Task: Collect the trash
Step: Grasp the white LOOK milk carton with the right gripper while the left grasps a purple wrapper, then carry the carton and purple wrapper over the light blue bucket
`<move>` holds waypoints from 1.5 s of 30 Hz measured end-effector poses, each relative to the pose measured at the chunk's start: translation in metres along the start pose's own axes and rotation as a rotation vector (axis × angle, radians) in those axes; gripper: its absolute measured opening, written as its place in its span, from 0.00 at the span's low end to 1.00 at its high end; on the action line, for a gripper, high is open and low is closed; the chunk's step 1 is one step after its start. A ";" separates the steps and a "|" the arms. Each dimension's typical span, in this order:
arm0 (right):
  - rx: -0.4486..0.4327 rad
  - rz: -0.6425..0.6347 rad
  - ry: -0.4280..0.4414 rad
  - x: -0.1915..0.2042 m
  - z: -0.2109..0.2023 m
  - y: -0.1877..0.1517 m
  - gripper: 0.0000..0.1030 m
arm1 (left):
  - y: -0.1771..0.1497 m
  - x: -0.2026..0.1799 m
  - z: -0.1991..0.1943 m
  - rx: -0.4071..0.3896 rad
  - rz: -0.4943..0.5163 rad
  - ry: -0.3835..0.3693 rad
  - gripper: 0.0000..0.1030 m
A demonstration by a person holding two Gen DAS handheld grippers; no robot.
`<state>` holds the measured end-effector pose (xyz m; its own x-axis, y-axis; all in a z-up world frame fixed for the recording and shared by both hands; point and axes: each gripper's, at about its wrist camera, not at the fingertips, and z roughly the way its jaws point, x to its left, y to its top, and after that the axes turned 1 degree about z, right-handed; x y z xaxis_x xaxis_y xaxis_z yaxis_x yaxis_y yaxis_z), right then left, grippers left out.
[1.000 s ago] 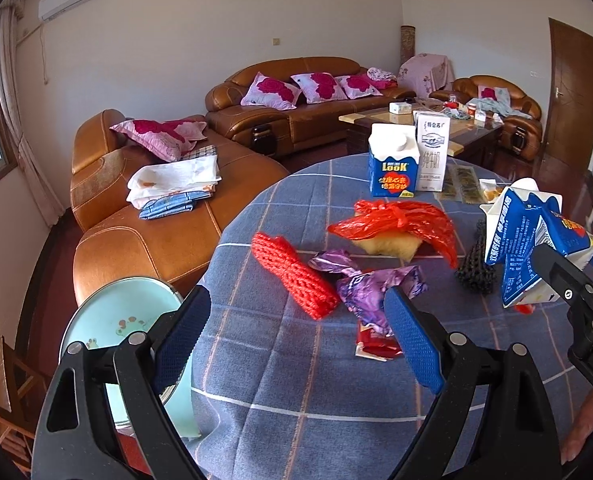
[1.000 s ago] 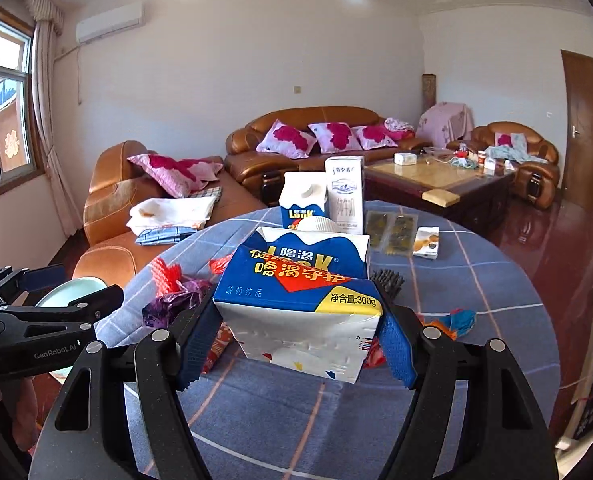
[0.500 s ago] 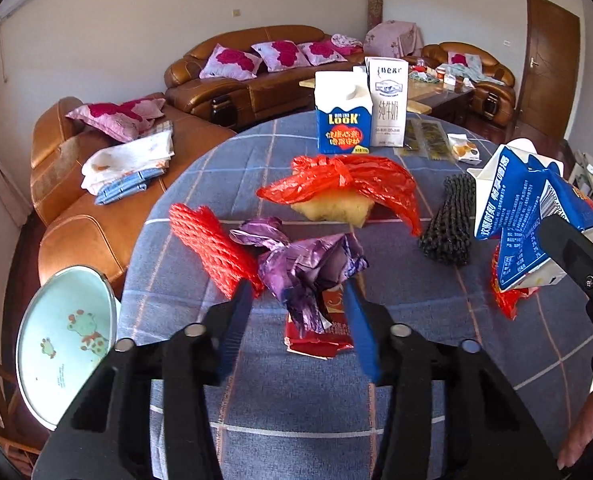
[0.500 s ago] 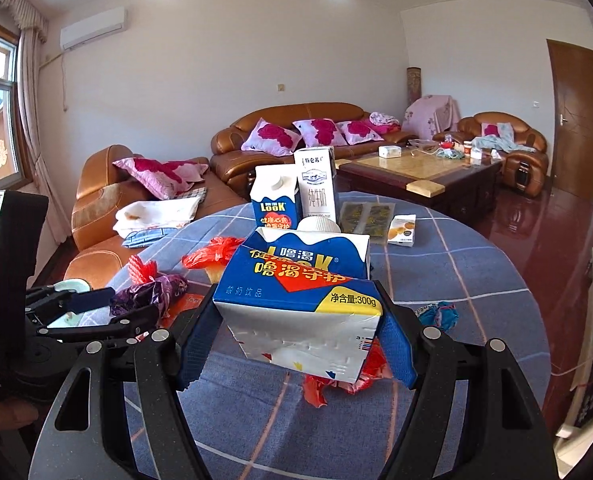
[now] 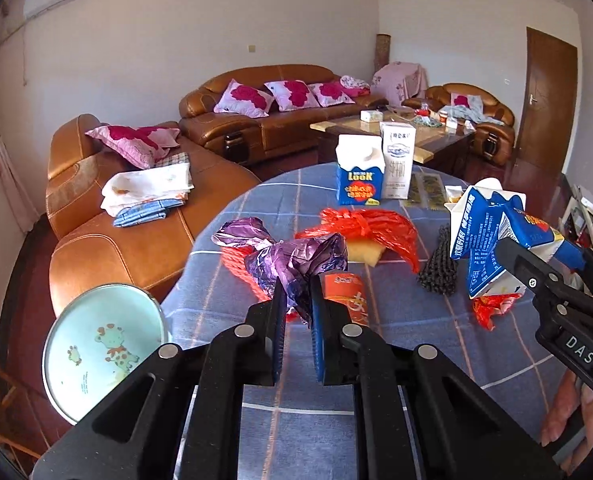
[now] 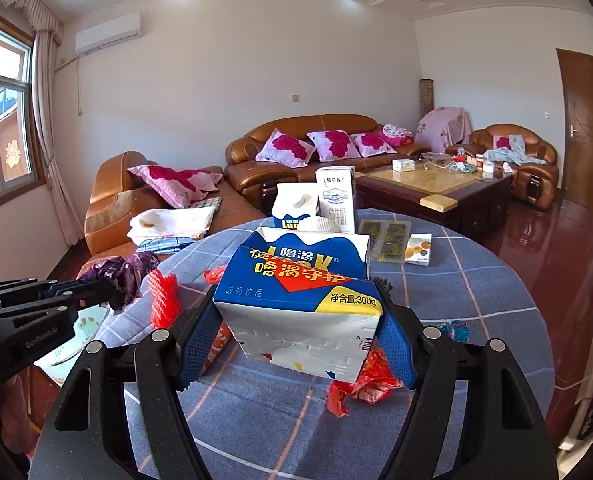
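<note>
My left gripper point(image 5: 296, 304) is shut on a crumpled purple wrapper point(image 5: 296, 258) and holds it above the round blue-checked table point(image 5: 296, 420). The wrapper also shows in the right wrist view point(image 6: 126, 276). My right gripper point(image 6: 296, 336) is shut on a blue and white milk carton point(image 6: 300, 300), held above the table; the carton also shows in the left wrist view point(image 5: 492, 244). On the table lie a red mesh sleeve point(image 5: 236, 268), a red plastic bag point(image 5: 368, 226) over a yellow sponge point(image 5: 362, 252), a red packet point(image 5: 346, 292) and a black mesh piece point(image 5: 438, 268).
Two upright cartons point(image 5: 374, 170) stand at the table's far side, with flat sachets point(image 6: 392, 240) and a small box point(image 6: 418, 250). A round pale-green bin lid point(image 5: 100, 346) sits low left of the table. Brown sofas point(image 5: 144, 216) and a coffee table point(image 6: 440, 188) lie beyond.
My left gripper closed on the purple wrapper and lifted it off the table. The right gripper kept holding the milk carton, nearly still.
</note>
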<state>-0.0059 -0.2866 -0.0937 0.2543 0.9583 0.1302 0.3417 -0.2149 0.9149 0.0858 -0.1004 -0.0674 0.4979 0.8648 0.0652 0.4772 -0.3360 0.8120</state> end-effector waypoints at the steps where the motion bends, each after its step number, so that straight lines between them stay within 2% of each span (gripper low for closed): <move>1: -0.002 -0.004 0.019 0.003 0.002 0.001 0.69 | 0.000 0.006 -0.004 -0.008 -0.008 0.012 0.11; 8: 0.007 -0.029 0.118 0.027 0.025 0.009 0.69 | -0.007 0.042 -0.015 -0.024 -0.053 0.113 0.11; 22: 0.032 -0.132 0.325 0.107 0.072 0.025 0.69 | -0.011 0.105 -0.033 -0.056 -0.129 0.278 0.11; 35: 0.062 -0.191 0.439 0.171 0.110 0.027 0.69 | -0.016 0.160 -0.038 -0.029 -0.174 0.453 0.11; 45: 0.079 -0.235 0.502 0.205 0.125 0.022 0.69 | -0.028 0.175 -0.037 0.025 -0.168 0.516 0.11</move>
<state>0.1666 -0.1184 -0.0943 -0.2926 0.9499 0.1101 0.4089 0.0202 0.9123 0.1330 0.0736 -0.0574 -0.0039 0.9762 0.2169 0.5399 -0.1805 0.8222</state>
